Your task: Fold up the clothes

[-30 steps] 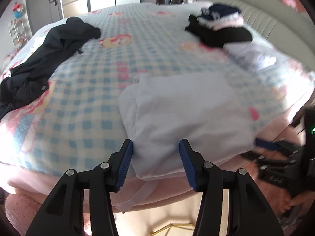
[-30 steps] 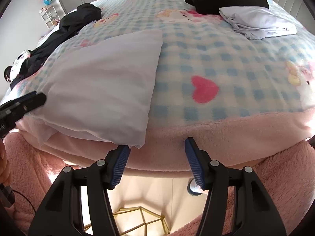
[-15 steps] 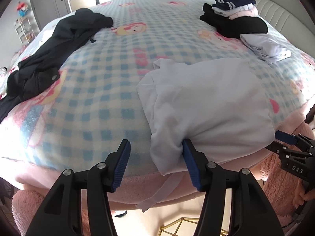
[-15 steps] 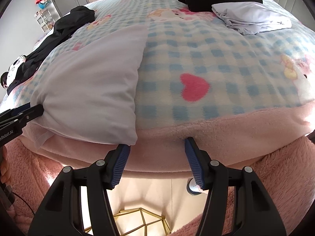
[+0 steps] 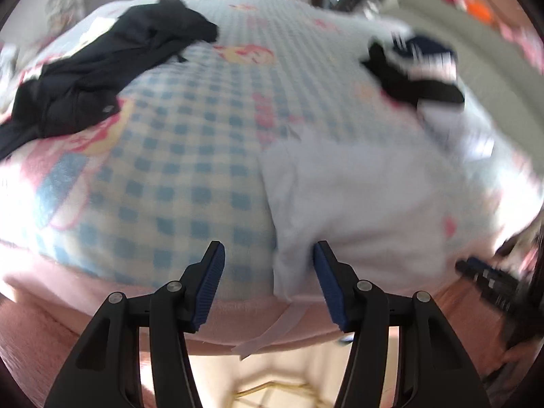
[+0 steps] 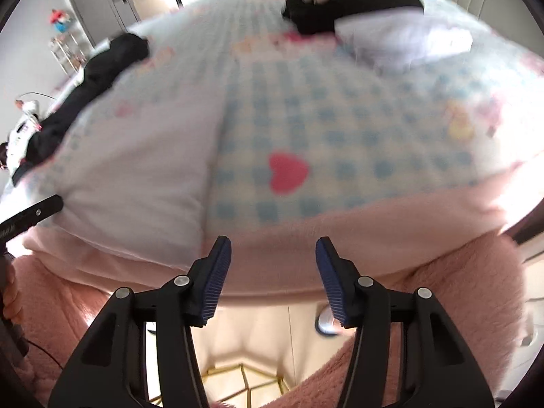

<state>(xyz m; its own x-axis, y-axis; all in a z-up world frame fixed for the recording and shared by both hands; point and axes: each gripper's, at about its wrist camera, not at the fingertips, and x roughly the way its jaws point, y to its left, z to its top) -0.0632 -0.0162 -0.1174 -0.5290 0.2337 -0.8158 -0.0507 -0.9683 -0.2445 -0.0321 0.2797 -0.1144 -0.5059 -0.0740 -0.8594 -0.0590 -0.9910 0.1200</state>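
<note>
Checked bed blanket [image 5: 176, 156] – white garment [image 5: 367, 197], black jacket [image 5: 102, 68], folded pile [image 5: 414, 71].

Both tools look the same — the left gripper [image 5: 268, 255] and the right gripper [image 6: 273, 250] have glossy black plastic arms with triangular cut-outs and round silver screws at the joints. The fingertips [image 6: 217, 275] carry ribbed dark-blue pads — long and narrow.

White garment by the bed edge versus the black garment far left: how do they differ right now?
The white garment lies folded into a flat, roughly rectangular slab at the near edge of the bed; the black garment sprawls rumpled and unfolded farther back on the left. The white one lies just ahead of the left claw; the black one is away from both claws. Both rest on the checked blanket.
</note>
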